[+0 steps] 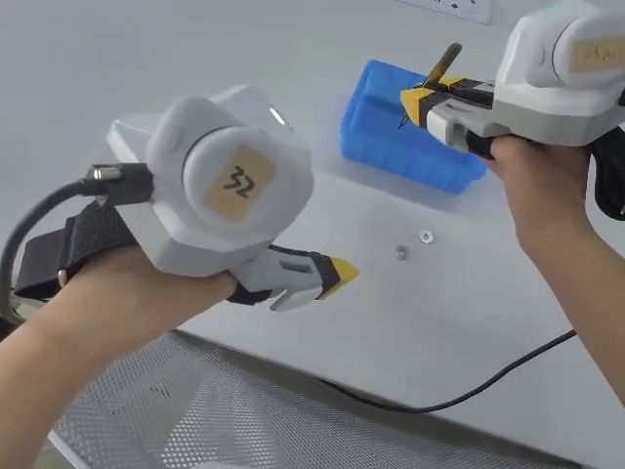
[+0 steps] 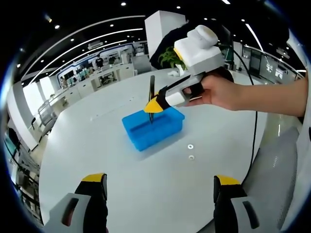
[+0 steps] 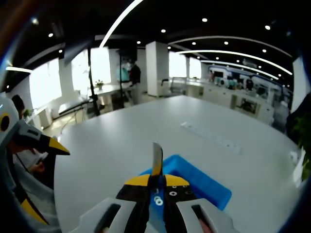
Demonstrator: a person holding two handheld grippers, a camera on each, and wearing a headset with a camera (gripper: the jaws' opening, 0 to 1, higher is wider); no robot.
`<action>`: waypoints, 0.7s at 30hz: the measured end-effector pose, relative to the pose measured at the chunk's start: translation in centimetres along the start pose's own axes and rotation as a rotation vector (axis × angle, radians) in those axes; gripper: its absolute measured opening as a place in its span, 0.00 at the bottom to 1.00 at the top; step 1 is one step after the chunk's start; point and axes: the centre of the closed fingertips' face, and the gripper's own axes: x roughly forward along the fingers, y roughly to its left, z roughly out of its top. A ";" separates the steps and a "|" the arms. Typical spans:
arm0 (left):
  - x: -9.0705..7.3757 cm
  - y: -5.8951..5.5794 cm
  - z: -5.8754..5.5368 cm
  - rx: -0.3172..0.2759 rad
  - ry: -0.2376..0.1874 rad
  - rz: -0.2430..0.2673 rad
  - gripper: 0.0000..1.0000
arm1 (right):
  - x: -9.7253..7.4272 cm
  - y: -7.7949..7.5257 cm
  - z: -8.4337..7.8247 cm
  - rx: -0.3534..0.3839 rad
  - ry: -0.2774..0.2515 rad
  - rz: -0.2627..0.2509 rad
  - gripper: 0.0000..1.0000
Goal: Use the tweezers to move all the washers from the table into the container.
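The right claw [image 1: 420, 103] pinches the tweezers [image 1: 444, 61] over the blue container [image 1: 391, 137], likely a drop-off. The left claw [image 2: 160, 178] is spread. Next come the washers [image 1: 426, 235] on the bench [image 1: 469, 322], between the claws.

The tweezers [image 1: 441, 64] clamped in the right claw [image 1: 418, 102] were seen as dull metal, the container [image 1: 410, 142] beneath that claw as smooth blue plastic. Two washers [image 1: 426, 235] ahead of the left claw [image 1: 332, 277] were noted as shiny metal on a smooth, matt white table [image 1: 420, 332]. Both claw shells were noted as smooth white plastic.
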 end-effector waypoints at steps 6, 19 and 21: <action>0.0 0.1 -0.1 -0.001 0.005 0.001 0.93 | -0.2 0.7 -0.1 0.014 0.000 0.017 0.05; 0.3 -0.1 -0.2 0.003 0.011 -0.005 0.93 | -2.1 1.7 -2.7 0.059 0.027 0.027 0.05; 0.3 -0.1 -0.1 0.004 0.010 -0.006 0.93 | -2.3 1.9 -3.2 0.061 0.038 0.029 0.05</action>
